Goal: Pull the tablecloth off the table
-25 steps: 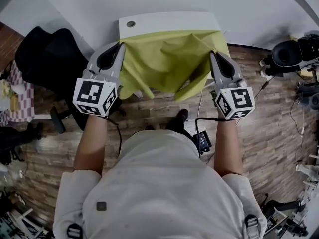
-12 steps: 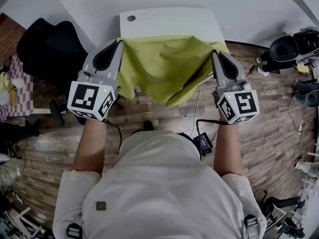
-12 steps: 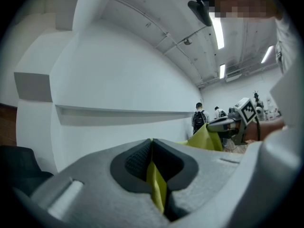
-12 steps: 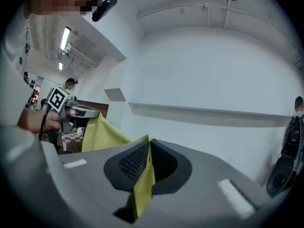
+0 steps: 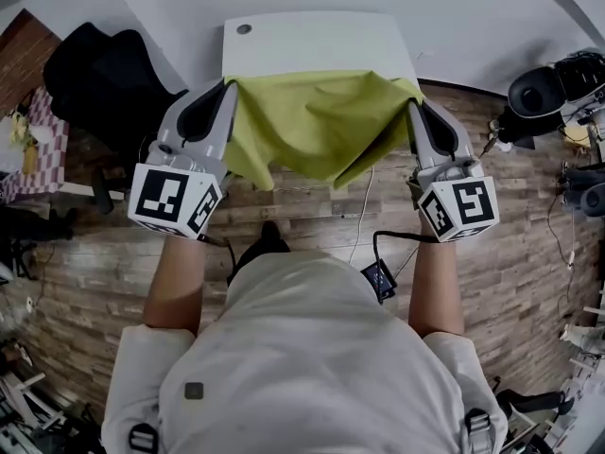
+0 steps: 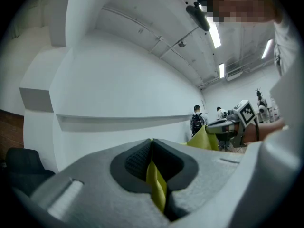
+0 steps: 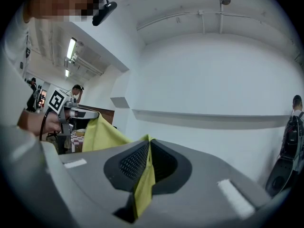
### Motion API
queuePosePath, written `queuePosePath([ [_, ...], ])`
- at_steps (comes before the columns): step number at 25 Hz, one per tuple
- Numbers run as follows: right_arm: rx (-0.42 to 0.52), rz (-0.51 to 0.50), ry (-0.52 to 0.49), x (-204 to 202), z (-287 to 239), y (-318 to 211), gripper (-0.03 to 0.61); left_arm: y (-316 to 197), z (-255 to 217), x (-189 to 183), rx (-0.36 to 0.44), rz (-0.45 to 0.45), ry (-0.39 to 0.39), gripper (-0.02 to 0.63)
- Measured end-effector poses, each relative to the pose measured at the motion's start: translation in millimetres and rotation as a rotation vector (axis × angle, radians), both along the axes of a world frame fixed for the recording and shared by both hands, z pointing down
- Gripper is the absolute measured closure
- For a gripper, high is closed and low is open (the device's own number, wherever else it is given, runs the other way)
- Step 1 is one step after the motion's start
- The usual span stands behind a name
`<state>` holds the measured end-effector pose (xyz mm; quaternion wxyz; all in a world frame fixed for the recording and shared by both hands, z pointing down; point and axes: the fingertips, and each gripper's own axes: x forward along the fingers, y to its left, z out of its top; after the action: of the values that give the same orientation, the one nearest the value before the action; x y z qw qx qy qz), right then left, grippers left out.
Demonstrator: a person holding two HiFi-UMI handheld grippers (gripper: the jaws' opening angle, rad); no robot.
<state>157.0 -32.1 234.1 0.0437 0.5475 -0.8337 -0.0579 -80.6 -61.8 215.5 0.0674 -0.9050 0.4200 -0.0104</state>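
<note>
A yellow-green tablecloth (image 5: pixel 317 121) hangs stretched between my two grippers, its far edge still lying on the near part of the small white table (image 5: pixel 312 45). My left gripper (image 5: pixel 230 85) is shut on the cloth's left corner, and a strip of yellow cloth (image 6: pixel 156 186) shows pinched between its pads. My right gripper (image 5: pixel 412 102) is shut on the right corner, with the same cloth (image 7: pixel 144 186) clamped in its jaws. Both grippers point level. The cloth sags loosely in the middle over the floor.
A black office chair (image 5: pixel 90 69) stands left of the table. Black equipment (image 5: pixel 544 88) sits on the wooden floor at the right. A cable and a small black device (image 5: pixel 380 277) lie on the floor near my feet. A white wall runs behind the table.
Both grippers have drawn back from the table and risen a little, dragging the cloth with them. More of the white tabletop is bare now, and the cloth hangs tighter between the grippers.
</note>
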Motion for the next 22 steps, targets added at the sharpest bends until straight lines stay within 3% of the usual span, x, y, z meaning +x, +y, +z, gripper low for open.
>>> queuePosePath([
  [14, -0.006, -0.115, -0.007, 48.2, 9.7, 121.5, 0.562, 137.4, 12.4, 61.8, -0.013, -0.072, -0.011, 0.604],
  [22, -0.012, -0.116, -0.015, 57.6, 13.7, 147.2, 0.561, 163.8, 16.9, 65.8, -0.026, -0.085, -0.01, 0.604],
])
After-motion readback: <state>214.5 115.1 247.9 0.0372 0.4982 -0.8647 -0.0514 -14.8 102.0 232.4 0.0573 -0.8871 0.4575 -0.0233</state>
